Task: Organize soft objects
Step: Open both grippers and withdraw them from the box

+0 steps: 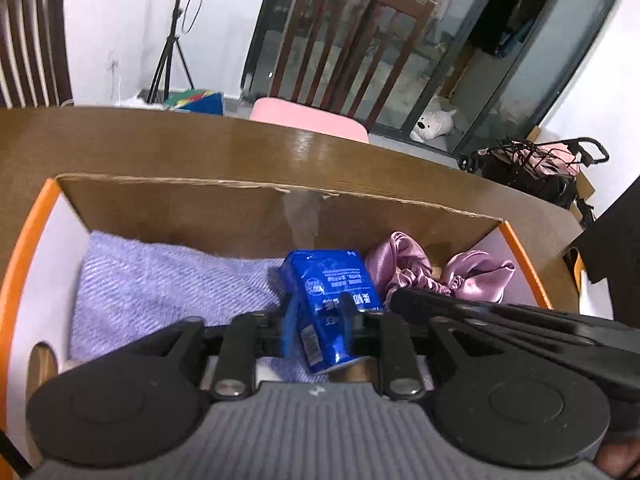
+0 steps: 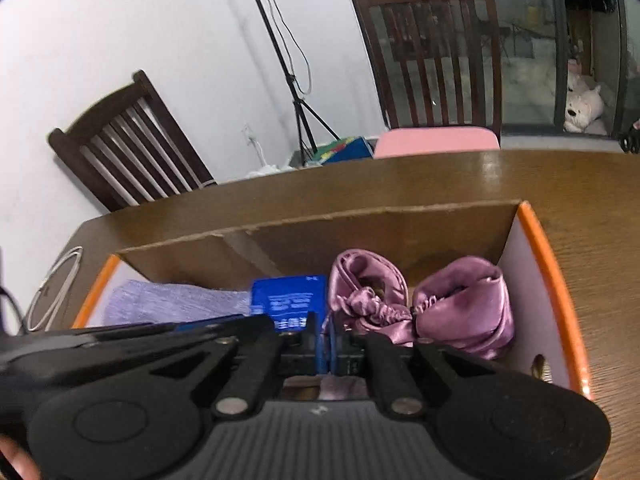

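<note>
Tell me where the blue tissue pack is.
The blue tissue pack sits inside the cardboard box, between the purple towel and the pink satin bonnet.

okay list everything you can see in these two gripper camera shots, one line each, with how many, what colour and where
cardboard box: one, brown with orange rim, on the table
towel: one, lilac, left part of the box
tissue pack: one, blue, middle of the box, between the left gripper's fingers
satin cloth: one bunched piece, pink-purple, right part of the box
table: one, brown wood, under the box
chairs: two, dark wood, behind the table, one with a pink seat
tripod: one, black, by the white wall
plush toy: one, white, on the floor behind the glass door
stroller: one, black and pink, on the floor, right
left gripper: one, black, over the box
right gripper: one, black, shut on the pack's blue edge
</note>
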Available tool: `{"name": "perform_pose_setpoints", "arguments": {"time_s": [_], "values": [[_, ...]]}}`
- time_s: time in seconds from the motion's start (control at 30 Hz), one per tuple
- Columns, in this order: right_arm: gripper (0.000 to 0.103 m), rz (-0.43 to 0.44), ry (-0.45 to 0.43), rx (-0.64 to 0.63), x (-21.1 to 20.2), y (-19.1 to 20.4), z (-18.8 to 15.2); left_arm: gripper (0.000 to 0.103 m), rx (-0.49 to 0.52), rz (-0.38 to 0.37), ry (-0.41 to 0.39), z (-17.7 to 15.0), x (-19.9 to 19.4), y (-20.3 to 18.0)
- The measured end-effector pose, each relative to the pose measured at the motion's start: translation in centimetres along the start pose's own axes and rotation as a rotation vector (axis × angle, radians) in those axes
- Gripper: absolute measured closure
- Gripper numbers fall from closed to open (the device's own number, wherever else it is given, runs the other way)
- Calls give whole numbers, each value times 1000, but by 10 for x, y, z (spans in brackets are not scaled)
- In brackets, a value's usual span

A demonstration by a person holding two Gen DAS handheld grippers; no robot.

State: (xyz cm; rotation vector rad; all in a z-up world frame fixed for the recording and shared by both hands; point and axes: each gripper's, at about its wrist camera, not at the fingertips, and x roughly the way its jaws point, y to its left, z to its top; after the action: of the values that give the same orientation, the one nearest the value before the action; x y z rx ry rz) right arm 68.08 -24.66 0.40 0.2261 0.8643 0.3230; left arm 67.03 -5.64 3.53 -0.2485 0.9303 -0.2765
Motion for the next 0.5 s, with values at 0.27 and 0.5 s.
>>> {"name": "perform_pose_setpoints", "arguments": {"time_s": [0.27, 0.5], "values": [[86, -8, -117, -119, -99, 21, 8, 70, 188, 43, -164, -18, -110, -26], [38, -68, -241, -174, -212, 11, -18, 35, 276, 158, -332, -64, -220, -39]]}}
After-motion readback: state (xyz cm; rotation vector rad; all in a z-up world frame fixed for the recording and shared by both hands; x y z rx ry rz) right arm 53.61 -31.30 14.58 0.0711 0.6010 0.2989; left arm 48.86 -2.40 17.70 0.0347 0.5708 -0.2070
